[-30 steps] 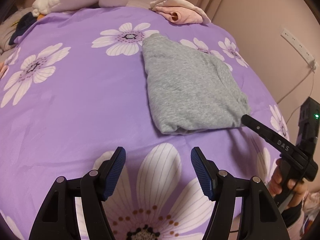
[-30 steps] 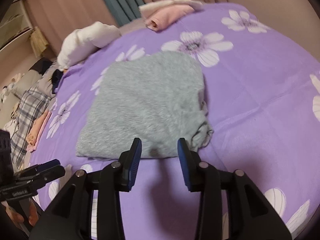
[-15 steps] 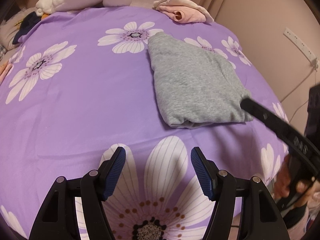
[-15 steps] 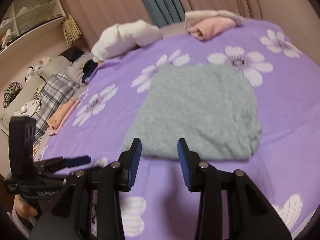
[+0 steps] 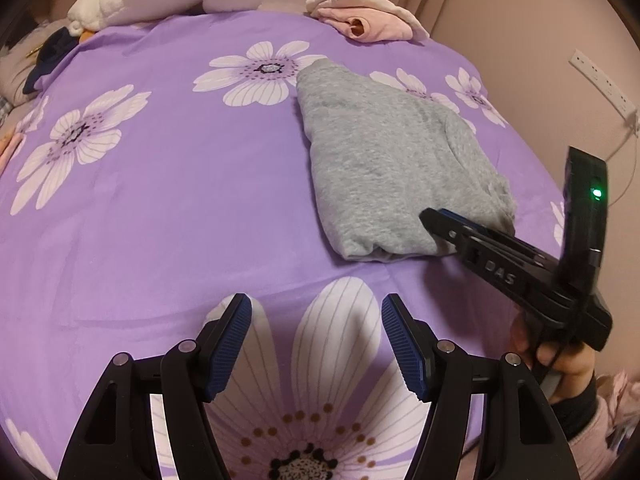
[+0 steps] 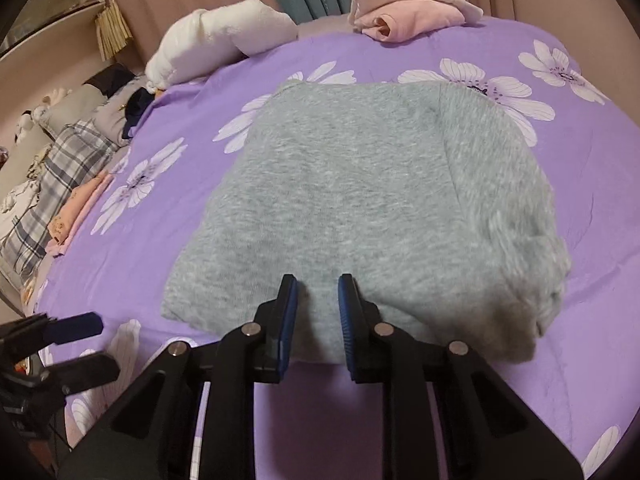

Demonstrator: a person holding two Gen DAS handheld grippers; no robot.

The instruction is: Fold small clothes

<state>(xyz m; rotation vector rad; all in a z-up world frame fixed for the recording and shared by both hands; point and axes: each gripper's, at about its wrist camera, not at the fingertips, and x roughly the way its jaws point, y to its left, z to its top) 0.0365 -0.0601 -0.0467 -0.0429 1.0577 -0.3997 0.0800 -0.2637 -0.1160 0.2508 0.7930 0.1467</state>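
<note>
A grey garment, folded into a thick block, lies on the purple flowered bed. The right hand-held gripper has just been narrowing at its near edge; whether it pinches cloth is hidden. The left hand-held gripper gapes empty.

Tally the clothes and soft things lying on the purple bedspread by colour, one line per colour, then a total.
Grey: 1, the folded grey garment
Pink: 1, the pink clothes bundle at the far edge
White: 1, the white plush pillow
Dark navy: 1, a dark garment at the bedspread's edge
Total: 4
</note>
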